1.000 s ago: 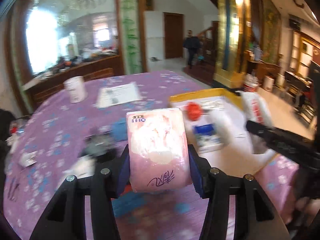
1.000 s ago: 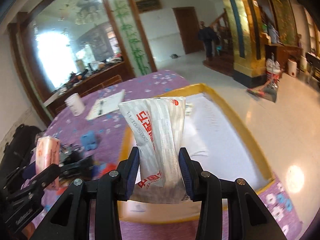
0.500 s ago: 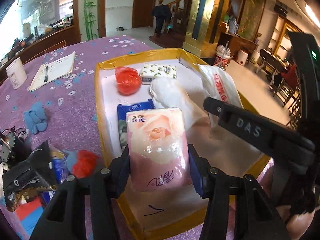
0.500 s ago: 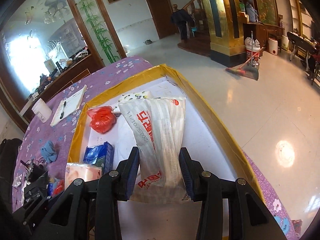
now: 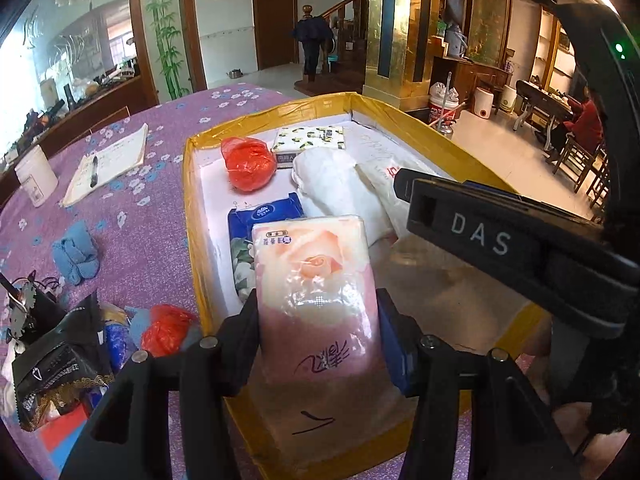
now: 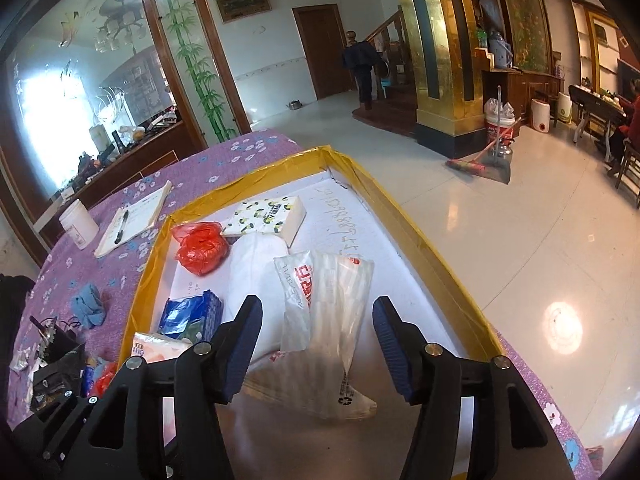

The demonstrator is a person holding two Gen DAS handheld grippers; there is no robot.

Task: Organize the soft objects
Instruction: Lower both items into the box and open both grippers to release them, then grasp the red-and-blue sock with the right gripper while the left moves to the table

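My left gripper [image 5: 316, 316] is shut on a pink tissue pack [image 5: 316, 292] and holds it over the near left part of the yellow-rimmed tray [image 5: 192, 216]. My right gripper [image 6: 318, 320] is open over the tray [image 6: 400, 220]. The clear bag with red print [image 6: 324, 312] lies loose between its fingers on the tray floor. In the tray also lie a red plastic bag [image 6: 200, 248], a blue tissue pack [image 6: 188, 316], a lemon-print tissue pack [image 6: 266, 216] and a white bundle [image 6: 256, 264].
On the purple cloth left of the tray lie a blue cloth [image 5: 76, 256], a red bag [image 5: 164, 328], black packets [image 5: 52, 364], a notepad with pen [image 5: 108, 160] and a white tub [image 5: 34, 176]. The right gripper's body [image 5: 500, 240] crosses the left wrist view.
My right gripper has opened and let go of the clear bag, which now lies in the tray. My left gripper has carried the pink pack over the tray.
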